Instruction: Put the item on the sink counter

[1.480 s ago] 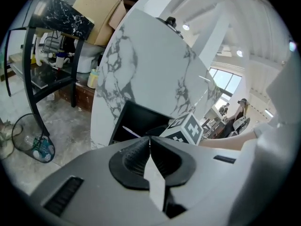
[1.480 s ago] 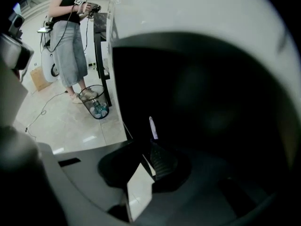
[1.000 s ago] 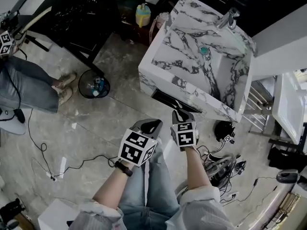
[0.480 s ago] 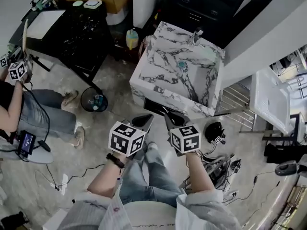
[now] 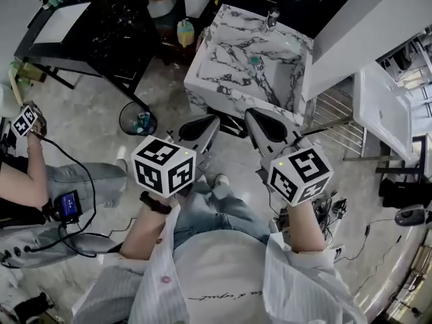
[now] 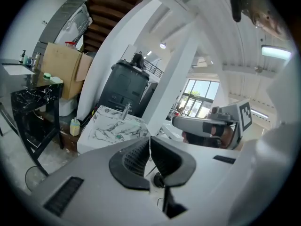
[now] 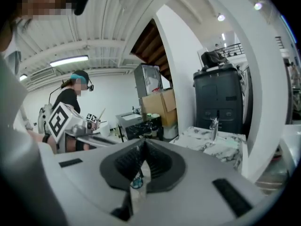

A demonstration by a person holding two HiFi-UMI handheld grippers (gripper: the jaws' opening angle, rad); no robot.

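left gripper (image 6: pixel 149 140): fingers were clenched tip to tip, nothing between them
right gripper (image 7: pixel 143 143): fingers were closing right down, tips together, nothing pinched
sink (image 5: pixel 216 96): marble one, sat ahead of both sets of fingers, well apart
small teal thing (image 5: pixel 254 61): lay down in the basin beyond the fingers; honestly couldn't tell if that was the item
faucet (image 5: pixel 272 19): stood on the rim farthest from the fingers
bin (image 5: pixel 123 117): on the floor, left of the left fingers

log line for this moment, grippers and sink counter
left gripper: shut | right gripper: closing to shut | sink counter: ahead, untouched | held item: none seen
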